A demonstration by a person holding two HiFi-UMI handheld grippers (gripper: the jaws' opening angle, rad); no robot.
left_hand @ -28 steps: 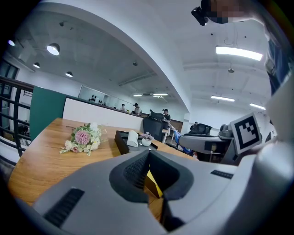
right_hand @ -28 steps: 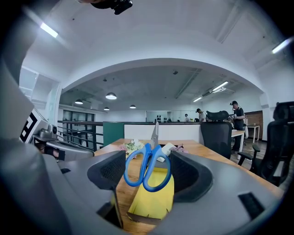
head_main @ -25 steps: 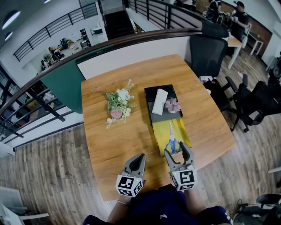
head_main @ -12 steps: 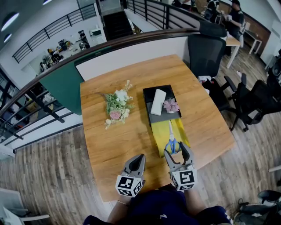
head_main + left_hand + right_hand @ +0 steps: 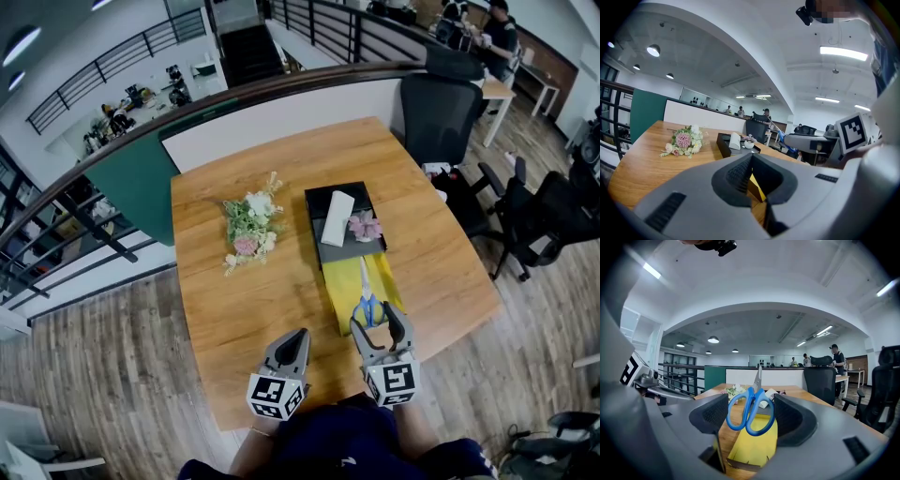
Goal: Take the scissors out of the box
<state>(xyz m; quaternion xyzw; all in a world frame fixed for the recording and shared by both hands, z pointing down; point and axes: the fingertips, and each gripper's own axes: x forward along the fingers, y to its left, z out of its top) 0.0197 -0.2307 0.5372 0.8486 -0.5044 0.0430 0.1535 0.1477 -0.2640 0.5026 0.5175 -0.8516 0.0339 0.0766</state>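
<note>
Wooden bench [image 5: 234,309] carries a black box [image 5: 323,199], its yellow tray [image 5: 342,291] drawn out toward the person. On the tray, the scissors [image 5: 366,298] have their blue handles clasped between the right gripper [image 5: 380,322] jaws. The left gripper [image 5: 298,339] is clenched and empty. Lifting them clear seems next. Whether the blades rest on the tray is unclear.

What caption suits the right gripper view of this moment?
The right gripper clamps the blue-handled scissors by their handles above the yellow box, blades pointing away.

One scissors [image 5: 367,300], one box [image 5: 318,199], one bouquet [image 5: 248,228]
</note>
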